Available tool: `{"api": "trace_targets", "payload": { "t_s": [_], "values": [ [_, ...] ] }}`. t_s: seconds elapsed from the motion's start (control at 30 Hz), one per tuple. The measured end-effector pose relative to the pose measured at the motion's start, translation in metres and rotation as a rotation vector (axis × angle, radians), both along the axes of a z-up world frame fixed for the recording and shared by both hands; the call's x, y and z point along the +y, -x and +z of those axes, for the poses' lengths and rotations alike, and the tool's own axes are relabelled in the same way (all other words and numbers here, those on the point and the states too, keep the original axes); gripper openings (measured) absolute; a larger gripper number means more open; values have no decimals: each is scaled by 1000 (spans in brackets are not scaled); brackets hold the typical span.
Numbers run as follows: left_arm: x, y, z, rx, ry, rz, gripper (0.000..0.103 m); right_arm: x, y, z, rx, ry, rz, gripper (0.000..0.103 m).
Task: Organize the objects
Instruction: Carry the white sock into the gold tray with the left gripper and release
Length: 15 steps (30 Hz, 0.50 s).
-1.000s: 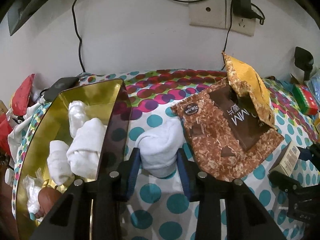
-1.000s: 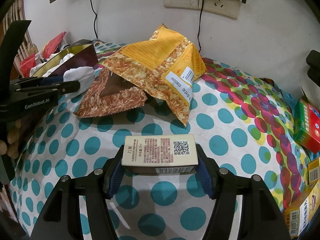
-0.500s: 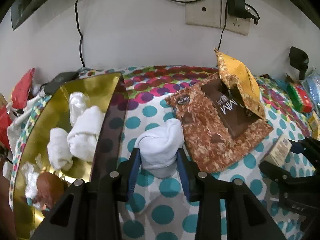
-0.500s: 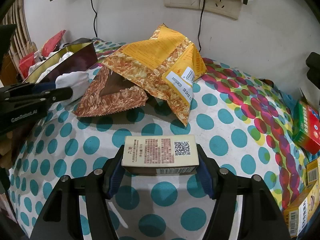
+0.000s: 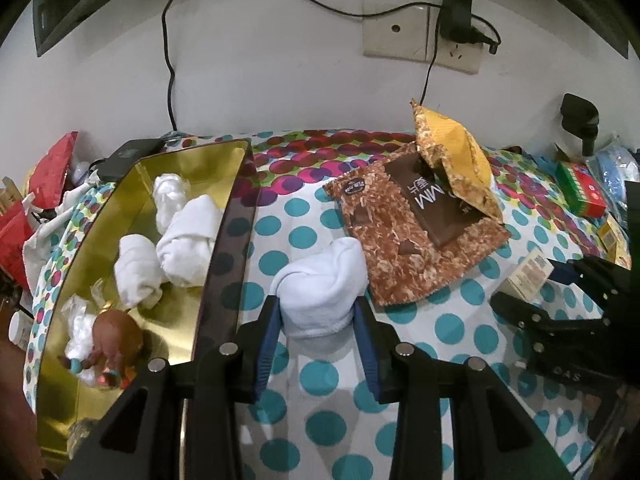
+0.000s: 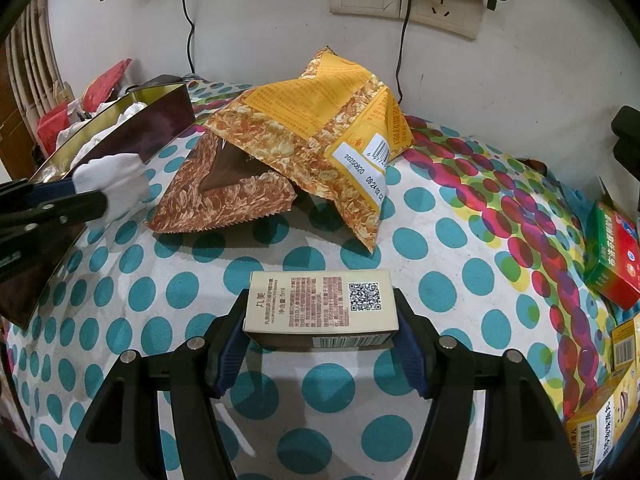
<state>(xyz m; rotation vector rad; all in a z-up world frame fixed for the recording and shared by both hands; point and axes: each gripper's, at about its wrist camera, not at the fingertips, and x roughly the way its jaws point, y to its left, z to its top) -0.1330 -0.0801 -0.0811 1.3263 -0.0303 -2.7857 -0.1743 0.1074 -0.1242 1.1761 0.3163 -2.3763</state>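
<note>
Currently both grippers loaded, above polka-dot worktop (image 6: 440, 236).

L gripper (image 5: 318, 320): jaws pinching a rolled white sock (image 5: 320, 280) by its lower end, blue pads pressed into both sides. Sock sits just right of the gold tray (image 5: 188, 168), near its dark outer wall, not inside it. In right wrist view the same sock (image 6: 110, 178) shows at far left, held off the cloth beside the tray wall.

Tray contents: several more white rolled socks (image 5: 188, 232), plus a brown figurine (image 5: 116, 336) at the near end w/ crumpled white wrap under it.

R gripper (image 6: 320, 332): jaws clamped on short ends of a small beige carton (image 6: 320, 304), printed face w/ QR code up, long side across the jaws. Carton looks slightly clear of the worktop; can't tell for sure.

Btwn the two: brown snack bag (image 5: 404, 240) lying flat, yellow snack bag (image 6: 320, 120) leaning over its far edge, touching.

Far right: green-red box (image 6: 612, 256) and other small cartons (image 6: 600, 420) at worktop edge. Wall socket w/ plug (image 6: 440, 4) behind.
</note>
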Motion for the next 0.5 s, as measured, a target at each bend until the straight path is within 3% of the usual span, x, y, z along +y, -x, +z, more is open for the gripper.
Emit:
{"api": "trace_targets", "payload": {
  "t_s": [0.5],
  "values": [
    [-27,-68,43,46,-30,54,37,-1,-1,0,1,-2,-1,63]
  ]
}}
